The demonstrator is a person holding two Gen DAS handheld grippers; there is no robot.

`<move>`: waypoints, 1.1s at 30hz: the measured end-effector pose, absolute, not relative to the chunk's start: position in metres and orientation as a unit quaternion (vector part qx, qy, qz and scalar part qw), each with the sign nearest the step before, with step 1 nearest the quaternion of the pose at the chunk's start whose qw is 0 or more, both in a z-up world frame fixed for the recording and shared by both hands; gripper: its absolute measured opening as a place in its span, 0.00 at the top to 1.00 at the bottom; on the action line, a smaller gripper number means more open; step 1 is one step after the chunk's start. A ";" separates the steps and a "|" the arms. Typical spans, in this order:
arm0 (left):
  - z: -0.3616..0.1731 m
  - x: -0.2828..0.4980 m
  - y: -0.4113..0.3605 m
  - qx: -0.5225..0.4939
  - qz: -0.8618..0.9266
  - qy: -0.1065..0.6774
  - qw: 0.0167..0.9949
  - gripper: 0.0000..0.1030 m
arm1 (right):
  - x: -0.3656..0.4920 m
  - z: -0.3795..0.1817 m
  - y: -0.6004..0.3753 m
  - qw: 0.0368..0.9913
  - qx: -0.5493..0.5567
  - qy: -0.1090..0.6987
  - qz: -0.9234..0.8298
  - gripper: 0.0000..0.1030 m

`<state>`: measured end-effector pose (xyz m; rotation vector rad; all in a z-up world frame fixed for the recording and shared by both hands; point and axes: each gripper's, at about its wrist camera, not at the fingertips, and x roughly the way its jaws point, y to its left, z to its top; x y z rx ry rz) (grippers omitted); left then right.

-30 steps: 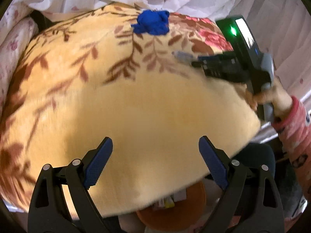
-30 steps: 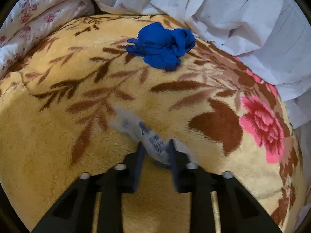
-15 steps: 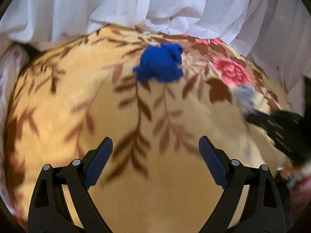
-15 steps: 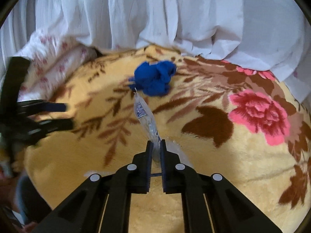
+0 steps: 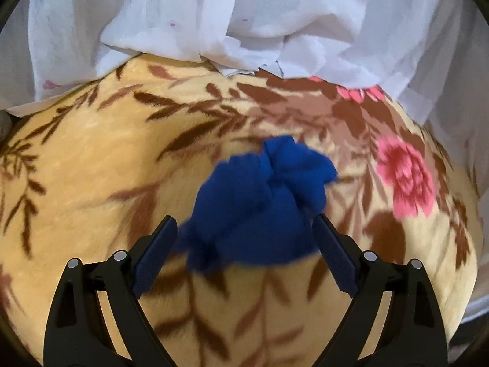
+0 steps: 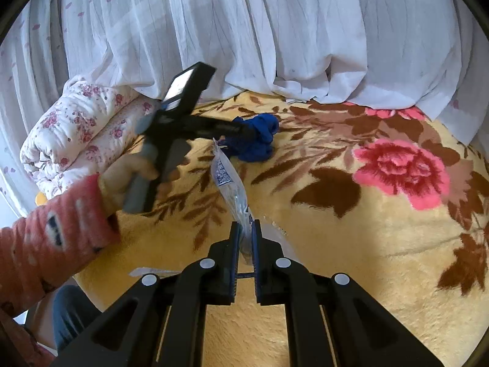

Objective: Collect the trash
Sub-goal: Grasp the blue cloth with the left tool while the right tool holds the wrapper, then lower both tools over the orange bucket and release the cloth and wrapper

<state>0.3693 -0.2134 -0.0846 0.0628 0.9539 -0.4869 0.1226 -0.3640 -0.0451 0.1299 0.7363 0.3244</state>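
We have our left gripper (image 5: pixel 244 238) spread wide around the crumpled blue cloth wad (image 5: pixel 259 205) lying on the plush yellow floral blanket (image 5: pixel 91 168); next, we judge, comes squeezing into that soft bundle. Our right gripper (image 6: pixel 244 232) is clenched on a crinkly clear plastic wrapper (image 6: pixel 229 186), held above the blanket.

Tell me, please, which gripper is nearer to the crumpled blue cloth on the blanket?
Left. The left gripper is open with the blue cloth between its fingers. The right gripper is farther back, shut on a clear plastic wrapper.
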 end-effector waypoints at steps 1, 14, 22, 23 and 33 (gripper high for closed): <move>-0.088 0.377 -0.216 0.025 -0.229 0.460 0.857 0.15 | 0.122 -0.046 -0.365 0.918 0.064 0.358 0.157 0.92; -0.077 0.354 -0.210 0.032 -0.242 0.451 0.858 0.47 | 0.106 -0.037 -0.367 0.924 0.070 0.343 0.152 0.92; -0.031 0.263 -0.161 0.046 -0.251 0.414 0.874 0.47 | 0.077 -0.020 -0.346 0.929 0.048 0.332 0.159 0.92; -0.026 0.248 -0.154 0.050 -0.248 0.407 0.878 0.47 | 0.072 -0.019 -0.341 0.929 0.042 0.332 0.158 0.92; -0.020 0.112 -0.091 0.061 -0.244 0.395 0.883 0.47 | 0.013 -0.014 -0.305 0.923 0.019 0.340 0.179 0.92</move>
